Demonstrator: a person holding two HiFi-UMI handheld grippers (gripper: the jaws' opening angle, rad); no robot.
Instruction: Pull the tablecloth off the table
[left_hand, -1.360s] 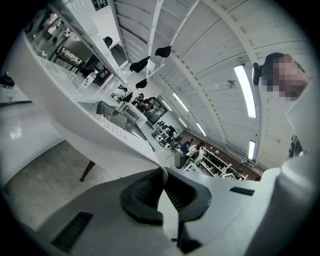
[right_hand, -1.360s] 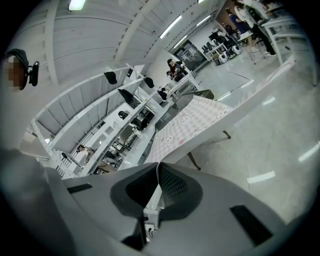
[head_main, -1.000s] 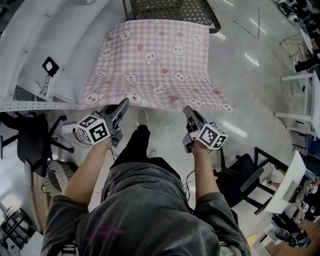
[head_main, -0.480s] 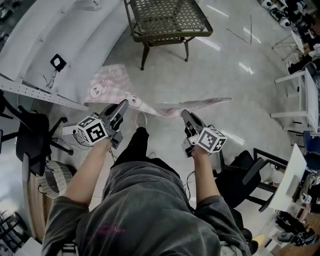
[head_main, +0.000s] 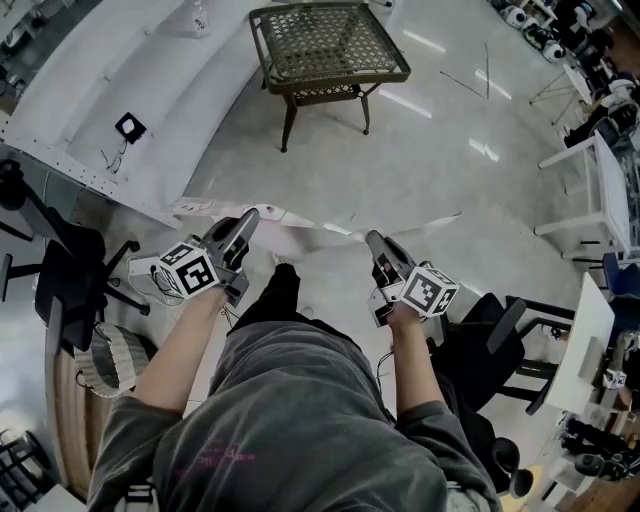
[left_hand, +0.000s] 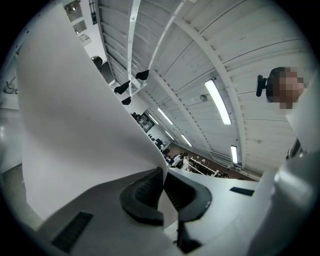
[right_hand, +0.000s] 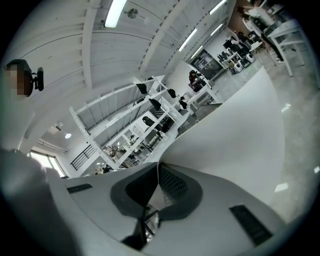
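Already off the table (head_main: 330, 45), the tablecloth (head_main: 305, 224) hangs in the air in front of the person. In the head view it shows almost edge-on as a thin pinkish strip, stretched between the two grippers. The left gripper (head_main: 244, 222) has its jaws pressed together on the fabric. In the left gripper view the pale underside of the tablecloth (left_hand: 75, 125) rises from the closed jaws and fills the left of the picture. The right gripper (head_main: 376, 242) is clamped on the fabric in the same way, and there the tablecloth (right_hand: 240, 145) sweeps away to the right from between its jaws. The table, a dark frame with a woven mesh top, stands uncovered on the glossy floor (head_main: 450, 130), well apart from the tablecloth. A black office chair (head_main: 60, 285) stands at the person's left.
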